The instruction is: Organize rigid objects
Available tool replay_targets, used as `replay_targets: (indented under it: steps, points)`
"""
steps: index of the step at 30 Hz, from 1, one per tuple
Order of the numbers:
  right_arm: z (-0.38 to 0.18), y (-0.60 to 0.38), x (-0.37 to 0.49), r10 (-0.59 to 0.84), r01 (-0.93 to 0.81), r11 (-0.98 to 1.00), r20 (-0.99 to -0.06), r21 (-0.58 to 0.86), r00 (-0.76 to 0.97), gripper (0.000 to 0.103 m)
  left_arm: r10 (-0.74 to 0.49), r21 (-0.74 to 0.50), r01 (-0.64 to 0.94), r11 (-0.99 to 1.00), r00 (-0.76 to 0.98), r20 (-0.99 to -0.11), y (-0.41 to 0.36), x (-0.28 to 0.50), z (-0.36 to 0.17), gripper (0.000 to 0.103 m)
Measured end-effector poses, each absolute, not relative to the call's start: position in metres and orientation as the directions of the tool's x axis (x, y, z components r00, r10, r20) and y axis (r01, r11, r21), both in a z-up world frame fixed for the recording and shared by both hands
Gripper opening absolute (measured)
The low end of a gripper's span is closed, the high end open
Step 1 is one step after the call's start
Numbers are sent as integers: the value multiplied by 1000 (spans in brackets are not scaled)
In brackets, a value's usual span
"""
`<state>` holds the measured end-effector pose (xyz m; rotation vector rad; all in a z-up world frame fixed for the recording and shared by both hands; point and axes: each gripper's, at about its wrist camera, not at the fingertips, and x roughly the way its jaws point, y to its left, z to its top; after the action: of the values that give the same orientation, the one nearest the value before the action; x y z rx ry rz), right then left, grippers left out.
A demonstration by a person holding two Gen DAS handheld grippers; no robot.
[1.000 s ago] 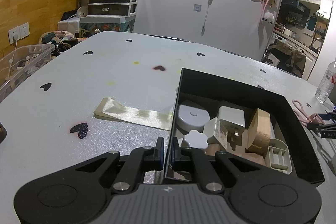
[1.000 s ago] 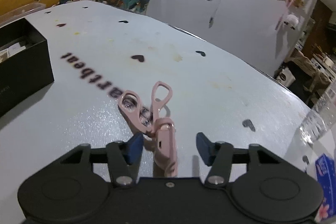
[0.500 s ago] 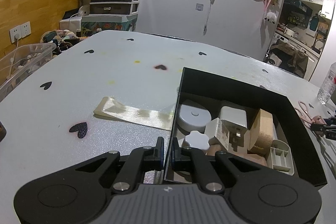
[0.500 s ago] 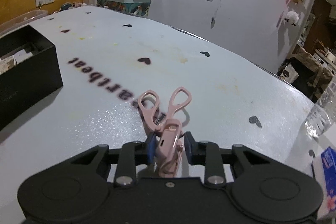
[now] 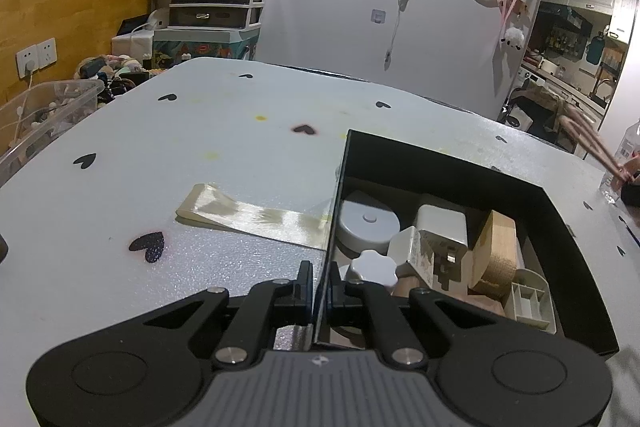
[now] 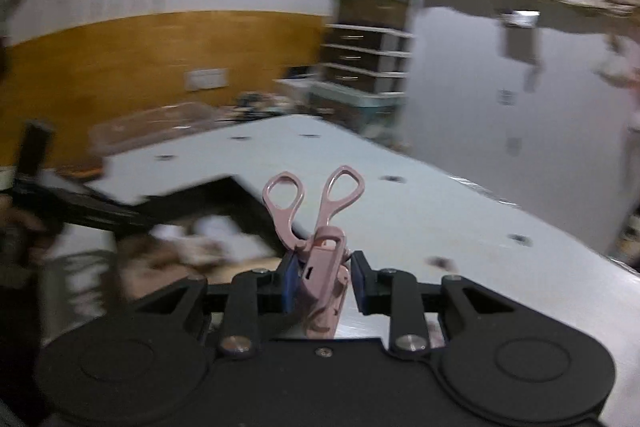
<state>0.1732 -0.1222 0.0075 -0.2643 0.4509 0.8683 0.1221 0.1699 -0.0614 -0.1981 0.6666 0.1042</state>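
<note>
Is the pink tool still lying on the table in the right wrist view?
No, the right gripper is shut on the pink tool and holds it in the air above the table.

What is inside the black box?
The box holds a round white puck, a white charger, a scalloped white knob, a wooden block and a small divided tray. Whatever lies beneath them is covered.

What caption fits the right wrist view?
Right gripper carrying pink eyelash curler above the table, black box ahead.
</note>
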Motion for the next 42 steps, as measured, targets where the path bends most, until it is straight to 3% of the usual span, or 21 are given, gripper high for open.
replay_targets:
  steps: [5, 16, 18, 19, 42]
  points:
    - [-2, -75, 160, 745, -885, 464, -555, 34, 369, 29, 23, -155, -151, 976, 784, -620, 172, 121, -61, 6]
    - [-19, -48, 156, 696, -934, 349, -689, 83, 199, 34, 12, -162, -141, 977, 787, -616, 173, 121, -62, 6]
    - [-17, -52, 157, 697, -923, 373, -686, 98, 209, 53, 12, -161, -142, 977, 788, -616, 173, 121, -62, 6]
    - [-16, -53, 156, 693, -916, 389, -685, 94, 224, 55, 13, -161, -142, 977, 787, -616, 173, 121, -61, 6]
    - [6, -70, 142, 712, -886, 454, -636, 92, 299, 61, 26, -144, -147, 979, 782, -623, 170, 122, -61, 6]
